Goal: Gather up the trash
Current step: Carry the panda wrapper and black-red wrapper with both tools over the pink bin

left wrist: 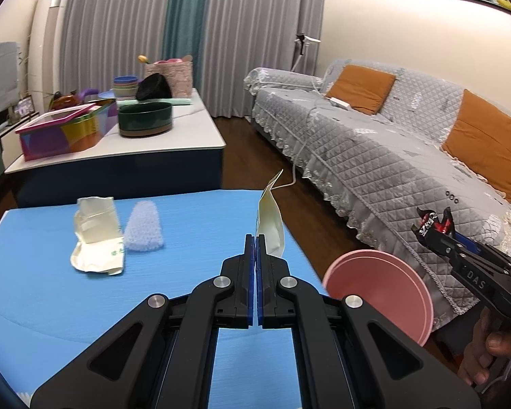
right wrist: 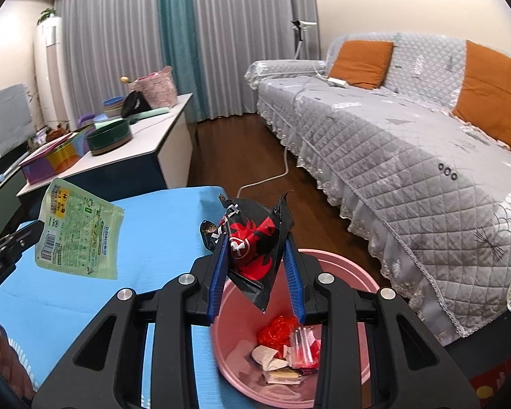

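We see pink bin [left wrist: 381,293] partly hidden behind left tongs' [left wrist: 255,238] arm; far rim blurred. Print on green pouch [right wrist: 80,228] too small for us to read. Hand [left wrist: 487,351] on right tongs [right wrist: 255,255] cut by right edge. Bin contents [right wrist: 286,351] partly covered by tongs' frame; we cannot name scraps.

— What else is sitting in the room around you?

— I am seeing a grey quilted sofa [left wrist: 374,143] carrying orange cushions [left wrist: 361,87], grey curtains [left wrist: 126,17] hanging behind it.

— Anything more?

— A white-topped counter [left wrist: 187,129] is holding a green round tin [left wrist: 145,119] beside stacked bowls [left wrist: 125,86].
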### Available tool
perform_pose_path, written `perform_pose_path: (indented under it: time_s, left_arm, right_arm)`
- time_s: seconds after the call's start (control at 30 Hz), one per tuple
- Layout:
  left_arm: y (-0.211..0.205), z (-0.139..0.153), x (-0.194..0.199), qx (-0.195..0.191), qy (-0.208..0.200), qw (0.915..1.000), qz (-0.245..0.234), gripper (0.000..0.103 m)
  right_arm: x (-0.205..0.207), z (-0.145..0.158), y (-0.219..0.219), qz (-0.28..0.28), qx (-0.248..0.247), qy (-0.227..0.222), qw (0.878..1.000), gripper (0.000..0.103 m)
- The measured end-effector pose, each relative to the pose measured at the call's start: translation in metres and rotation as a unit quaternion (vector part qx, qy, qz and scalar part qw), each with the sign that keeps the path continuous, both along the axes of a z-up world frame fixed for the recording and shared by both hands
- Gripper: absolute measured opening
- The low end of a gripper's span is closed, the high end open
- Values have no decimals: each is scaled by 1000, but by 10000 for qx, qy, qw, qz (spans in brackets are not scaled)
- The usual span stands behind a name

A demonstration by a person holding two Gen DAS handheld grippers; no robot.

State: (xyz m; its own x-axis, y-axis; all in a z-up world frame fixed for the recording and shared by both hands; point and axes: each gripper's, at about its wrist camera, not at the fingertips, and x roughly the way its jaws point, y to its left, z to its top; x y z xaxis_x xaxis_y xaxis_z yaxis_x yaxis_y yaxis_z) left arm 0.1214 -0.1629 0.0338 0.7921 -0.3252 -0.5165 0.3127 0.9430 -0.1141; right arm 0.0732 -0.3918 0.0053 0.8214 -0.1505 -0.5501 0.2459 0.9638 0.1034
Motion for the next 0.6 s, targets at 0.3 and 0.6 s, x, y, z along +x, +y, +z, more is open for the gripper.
perform_pose_path:
  time_s: [0.3, 0.6]
  left_arm:
    - [-30, -1, -5, -57, -18, 9992, -385, 1]
    - [-67, -10, -10, -6, 3, 9963, -856, 1]
  right_arm:
    - [-8, -5, -25, -266, 35, 49, 9996, 33]
    - [-17, -12, -46, -452, 83, 133, 9989, 33]
